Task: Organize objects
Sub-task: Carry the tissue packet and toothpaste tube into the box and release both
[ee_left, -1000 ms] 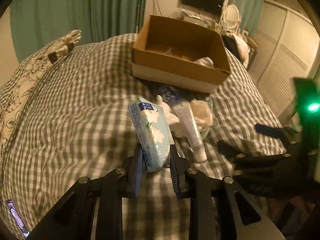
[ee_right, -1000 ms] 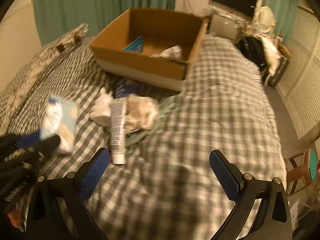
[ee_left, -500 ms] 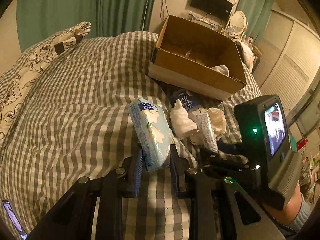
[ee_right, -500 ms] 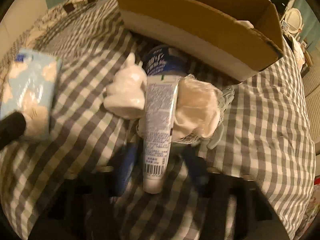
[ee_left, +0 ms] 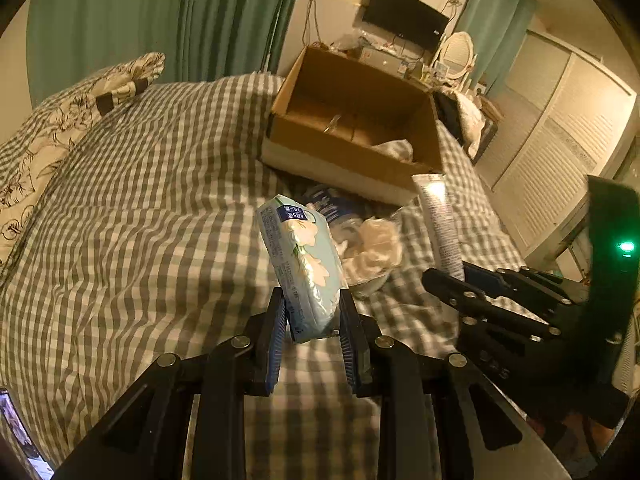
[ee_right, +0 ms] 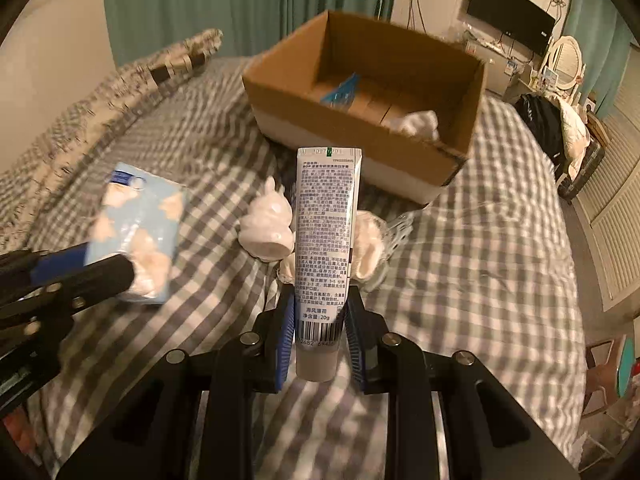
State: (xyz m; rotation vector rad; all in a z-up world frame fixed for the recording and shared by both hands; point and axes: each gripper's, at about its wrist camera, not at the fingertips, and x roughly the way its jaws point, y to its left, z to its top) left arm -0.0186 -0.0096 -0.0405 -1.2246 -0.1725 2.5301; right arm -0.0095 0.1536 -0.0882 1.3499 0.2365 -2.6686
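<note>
My left gripper (ee_left: 312, 320) is shut on a light blue tissue pack (ee_left: 302, 268) and holds it above the checked bed; the pack also shows in the right wrist view (ee_right: 140, 232). My right gripper (ee_right: 318, 320) is shut on a white tube (ee_right: 325, 240), lifted off the bed, cap end towards me; the tube also shows in the left wrist view (ee_left: 438, 224). An open cardboard box (ee_right: 360, 120) stands further back on the bed, with a white crumpled item (ee_right: 418, 124) and a blue packet (ee_right: 340, 92) inside.
A white figurine (ee_right: 266, 224), a cream crumpled item (ee_right: 368, 240) and a blue packet (ee_left: 332, 208) lie on the bed before the box. A patterned pillow (ee_left: 60, 128) lies at the left. Green curtains, a wall TV and a louvred wardrobe stand behind.
My right gripper has closed on the white tube and lifted it off the bed. The left gripper still holds the tissue pack and has shifted slightly.
</note>
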